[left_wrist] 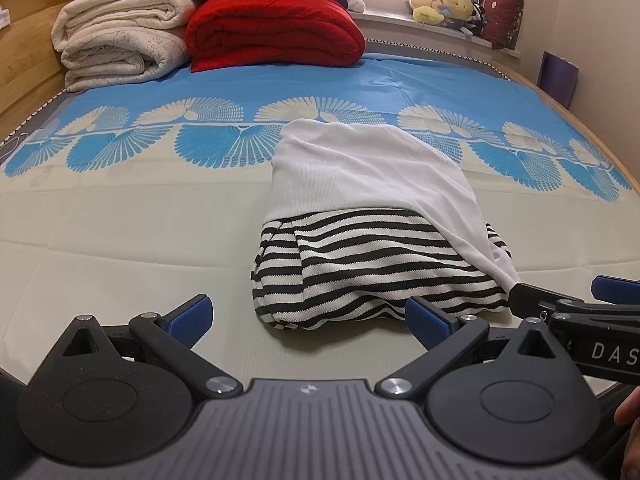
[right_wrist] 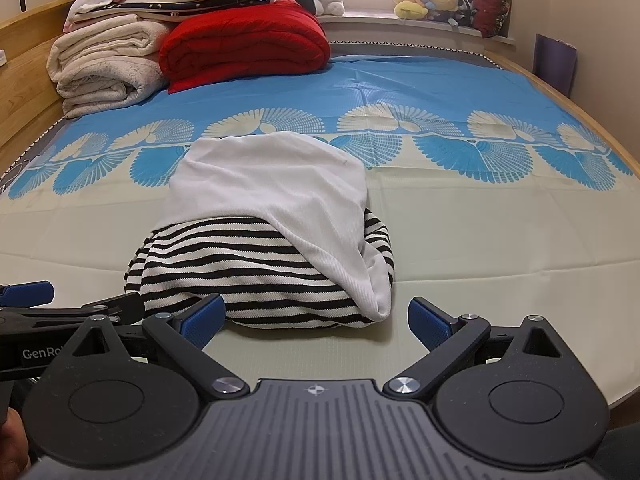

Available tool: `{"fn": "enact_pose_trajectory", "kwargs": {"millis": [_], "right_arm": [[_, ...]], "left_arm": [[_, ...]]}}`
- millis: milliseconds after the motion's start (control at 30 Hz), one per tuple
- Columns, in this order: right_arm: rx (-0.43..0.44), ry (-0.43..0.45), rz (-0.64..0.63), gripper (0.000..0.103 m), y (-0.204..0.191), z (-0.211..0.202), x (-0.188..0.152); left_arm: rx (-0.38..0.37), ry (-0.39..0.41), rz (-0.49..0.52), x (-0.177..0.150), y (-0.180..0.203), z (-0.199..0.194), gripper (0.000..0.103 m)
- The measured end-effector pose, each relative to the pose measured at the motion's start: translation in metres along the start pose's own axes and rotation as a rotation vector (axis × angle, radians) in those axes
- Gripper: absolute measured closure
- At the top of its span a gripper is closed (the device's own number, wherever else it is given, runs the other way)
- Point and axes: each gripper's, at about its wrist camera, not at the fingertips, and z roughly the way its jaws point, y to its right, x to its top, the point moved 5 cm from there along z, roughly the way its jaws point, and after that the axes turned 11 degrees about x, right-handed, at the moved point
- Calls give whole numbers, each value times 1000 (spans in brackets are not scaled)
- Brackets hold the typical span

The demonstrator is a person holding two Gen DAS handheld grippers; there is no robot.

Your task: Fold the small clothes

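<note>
Both tongs are sitting wide apart, gripping nothing: left tongs (left_wrist: 308, 320) and right tongs (right_wrist: 316, 320) are hovering low over the bed (left_wrist: 120, 240). The striped garment (right_wrist: 256, 280) is lying bunched mid-bed just ahead of both, with white cloth (right_wrist: 272, 188) draped over its far half and one side. Red blanket (left_wrist: 272, 28) is lying folded at the far end.

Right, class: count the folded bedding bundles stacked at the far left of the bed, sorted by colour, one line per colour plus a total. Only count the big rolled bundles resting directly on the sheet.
Red bundle: 1
Cream bundles: 2, one on top of the other
Total: 3
Thinner folded pieces lie on top of these; their number cannot be told.
</note>
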Motion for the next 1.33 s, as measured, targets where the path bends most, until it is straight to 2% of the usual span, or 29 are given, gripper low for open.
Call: {"fn": "enact_pose_trajectory", "kwargs": {"millis": [1333], "right_arm": [[-7, -7, 14, 5, -2, 4, -3]], "left_arm": [[0, -1, 0, -1, -1, 4, 1]]}}
